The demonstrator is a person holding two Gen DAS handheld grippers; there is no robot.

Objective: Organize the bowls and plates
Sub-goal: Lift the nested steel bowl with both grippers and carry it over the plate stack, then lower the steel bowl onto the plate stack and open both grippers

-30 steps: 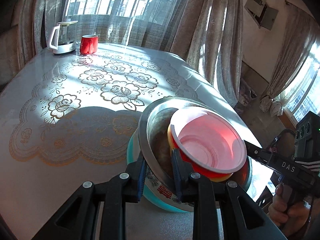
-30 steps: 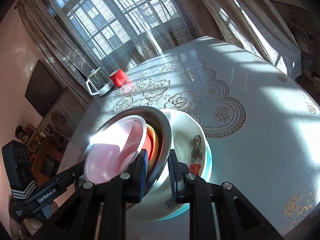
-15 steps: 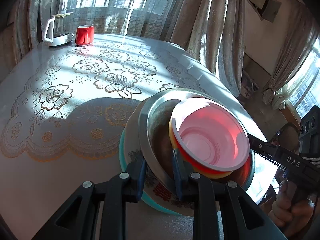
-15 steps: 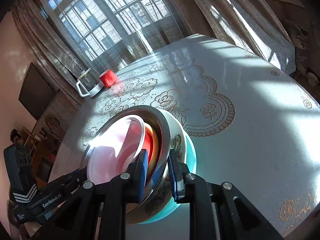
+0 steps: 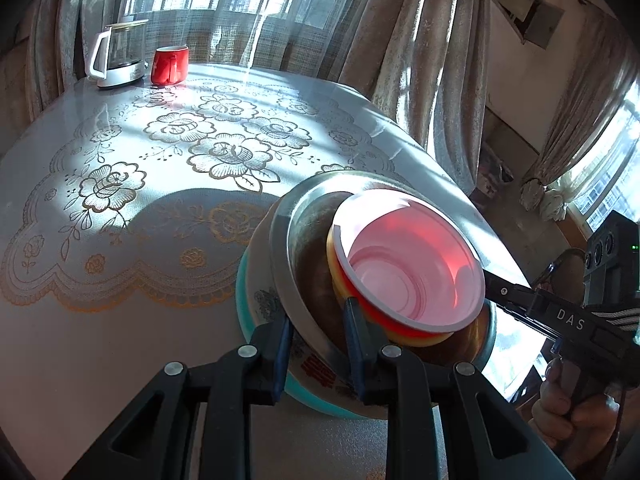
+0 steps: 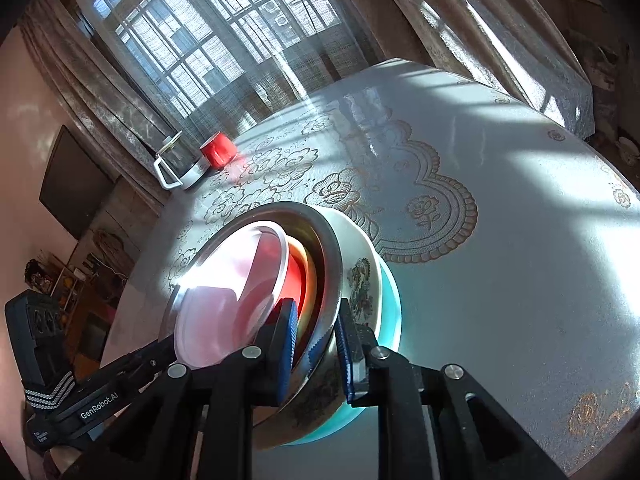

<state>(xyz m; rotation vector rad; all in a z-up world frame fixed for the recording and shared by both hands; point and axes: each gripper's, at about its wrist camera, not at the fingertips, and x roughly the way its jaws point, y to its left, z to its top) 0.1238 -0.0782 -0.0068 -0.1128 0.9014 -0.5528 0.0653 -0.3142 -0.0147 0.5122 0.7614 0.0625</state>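
Note:
A nested stack sits near the table's front edge: a teal plate at the bottom, then a white patterned bowl, a steel bowl, yellow and red bowls, and a pink bowl on top. My left gripper is shut on the steel bowl's near rim, one pad inside and one outside. From the opposite side my right gripper clamps the same rim. In the right wrist view the stack looks tilted. Whether the teal plate rests on the table I cannot tell.
A glass kettle and a red mug stand at the far end of the flower-patterned tablecloth. Curtains hang behind the table. A hand holds the right gripper's handle beyond the table edge.
Both grips stay as they were. The stack looks more tilted in the right wrist view, and the kettle and mug have shifted a little within both views.

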